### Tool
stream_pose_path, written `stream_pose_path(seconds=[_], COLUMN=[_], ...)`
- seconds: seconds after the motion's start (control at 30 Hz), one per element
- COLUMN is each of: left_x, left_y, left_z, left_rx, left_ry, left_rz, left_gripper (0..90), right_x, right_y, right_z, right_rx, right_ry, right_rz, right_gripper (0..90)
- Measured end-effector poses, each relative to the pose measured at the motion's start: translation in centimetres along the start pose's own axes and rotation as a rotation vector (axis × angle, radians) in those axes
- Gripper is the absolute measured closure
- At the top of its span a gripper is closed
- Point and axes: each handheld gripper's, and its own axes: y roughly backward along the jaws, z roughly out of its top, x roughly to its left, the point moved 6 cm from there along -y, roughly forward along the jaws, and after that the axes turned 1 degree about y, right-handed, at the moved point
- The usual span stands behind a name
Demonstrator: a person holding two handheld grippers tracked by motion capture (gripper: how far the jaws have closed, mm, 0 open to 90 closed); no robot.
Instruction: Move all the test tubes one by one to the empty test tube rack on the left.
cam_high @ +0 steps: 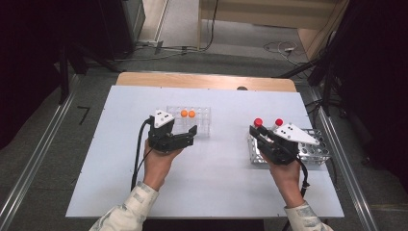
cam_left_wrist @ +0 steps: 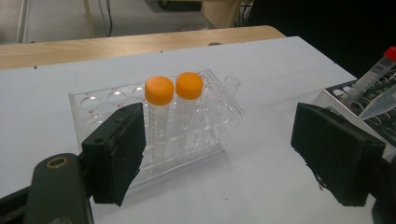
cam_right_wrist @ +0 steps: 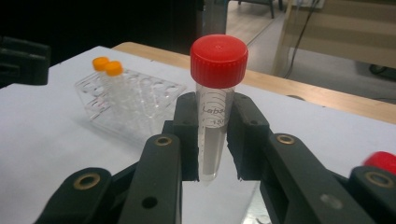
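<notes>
A clear plastic rack stands mid-table with two orange-capped tubes upright in it. My left gripper rests just in front of the rack, jaws wide open and nothing between them. My right gripper is shut on a red-capped tube, held upright above the left end of a metal rack. A second red-capped tube leans in that metal rack.
The white table top has a wooden strip along its far edge. Cables trail from both grippers toward the near edge. Metal rails run down both sides of the table, with dark stands behind.
</notes>
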Motion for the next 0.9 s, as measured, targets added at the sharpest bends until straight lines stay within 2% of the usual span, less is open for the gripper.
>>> stream_pose_path(seconds=[0.2,0.63,0.9], left_x=[-0.1,-0.9,-1.5], left_y=[0.1,0.1,0.2], left_z=[0.0,-0.2,-0.2], left_rx=[-0.001,-0.001,-0.009], left_ry=[-0.001,-0.007,-0.012], left_rz=[-0.005,-0.025,-0.050], left_gripper=[18.3,18.6,21.6], right_x=[1.7,4.8,6.6], right_y=[-1.4,-4.2,-5.6], right_z=[-0.9,-2.4,-2.7], right_rx=[0.038,0.102,0.121], right_ry=[0.009,0.041,0.053], right_rz=[0.051,0.110,0.146], right_gripper=[71.7,71.7,71.8])
